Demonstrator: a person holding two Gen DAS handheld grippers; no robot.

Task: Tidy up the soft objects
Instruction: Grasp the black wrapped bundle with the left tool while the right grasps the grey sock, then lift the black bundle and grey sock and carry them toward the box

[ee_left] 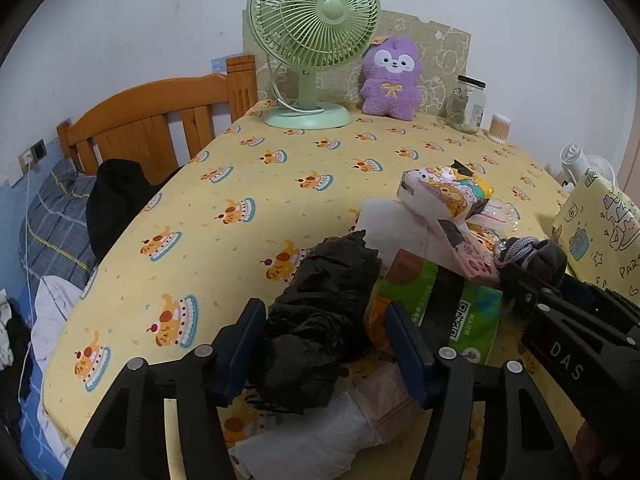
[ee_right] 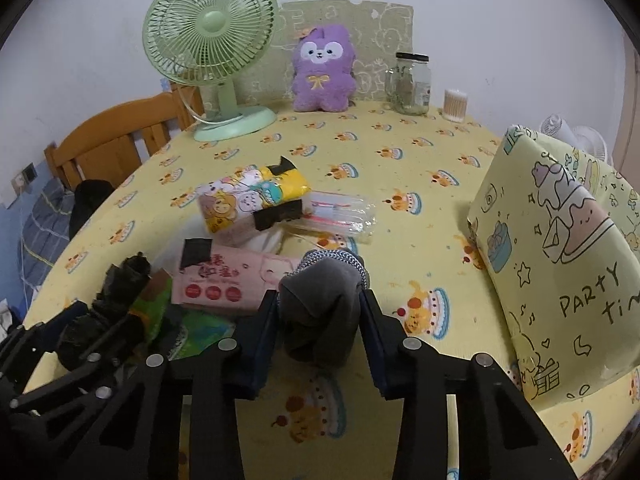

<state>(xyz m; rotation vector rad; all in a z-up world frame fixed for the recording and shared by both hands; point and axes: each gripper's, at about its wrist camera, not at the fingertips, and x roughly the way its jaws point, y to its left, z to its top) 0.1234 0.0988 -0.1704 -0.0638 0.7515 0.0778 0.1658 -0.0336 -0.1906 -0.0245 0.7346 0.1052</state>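
Note:
My left gripper (ee_left: 324,316) is shut on a crumpled black plastic bag (ee_left: 316,320), held over the pile near the table's front; it also shows in the right wrist view (ee_right: 104,312). My right gripper (ee_right: 318,300) is shut on a rolled grey sock (ee_right: 320,304) with a blue-white knit cuff, a little above the table; the sock also shows in the left wrist view (ee_left: 536,256). In the pile lie a green tissue pack (ee_left: 436,304), a pink pack (ee_right: 236,284), a cartoon-printed tissue pack (ee_right: 248,200), a clear plastic packet (ee_right: 344,212) and white tissue paper (ee_left: 320,436).
The yellow cake-print tablecloth (ee_right: 400,160) covers the table. A yellow "PARTY" box (ee_right: 560,256) stands at the right. At the back stand a green fan (ee_right: 212,52), a purple plush (ee_right: 322,68), a glass jar (ee_right: 412,84) and a cotton-swab tub (ee_right: 455,105). A wooden bed frame (ee_left: 152,120) is left.

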